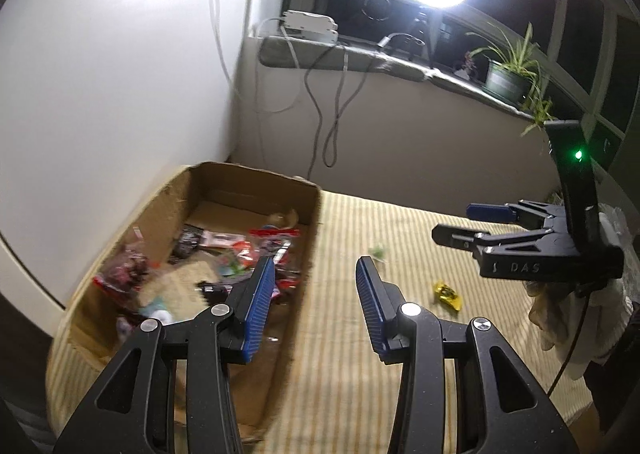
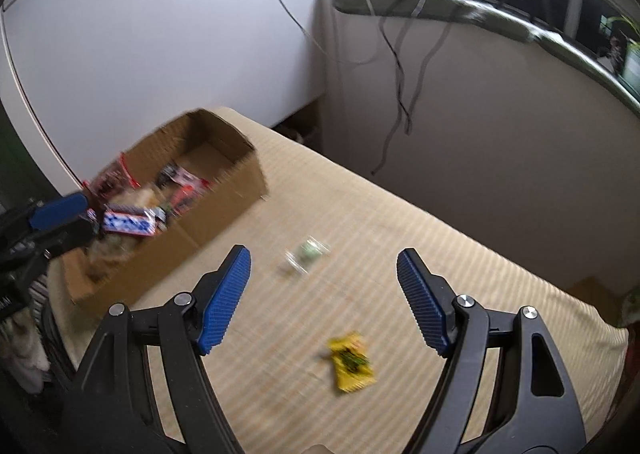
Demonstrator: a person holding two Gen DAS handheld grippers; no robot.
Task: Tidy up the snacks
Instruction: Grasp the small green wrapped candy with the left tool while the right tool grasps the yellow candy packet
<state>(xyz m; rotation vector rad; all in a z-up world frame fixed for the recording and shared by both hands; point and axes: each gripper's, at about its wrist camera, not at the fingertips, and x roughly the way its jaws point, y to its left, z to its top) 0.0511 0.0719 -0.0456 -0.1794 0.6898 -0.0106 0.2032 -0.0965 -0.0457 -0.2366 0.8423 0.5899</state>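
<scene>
A yellow snack packet (image 2: 352,364) lies flat on the striped desk (image 2: 400,254), its long axis running from near the right gripper (image 2: 324,302) away toward the wall, well apart from the cardboard box (image 2: 236,193). A small green wrapped snack (image 2: 306,256), blurred, lies between packet and box. The box stands open-topped at the desk's left side, holding a heap of red, black and blue-white snack packets (image 1: 192,274). The left gripper (image 1: 316,294) hovers at the box's near right wall, jaws released and empty. The right gripper's jaws are likewise spread, holding nothing, above the yellow packet.
</scene>
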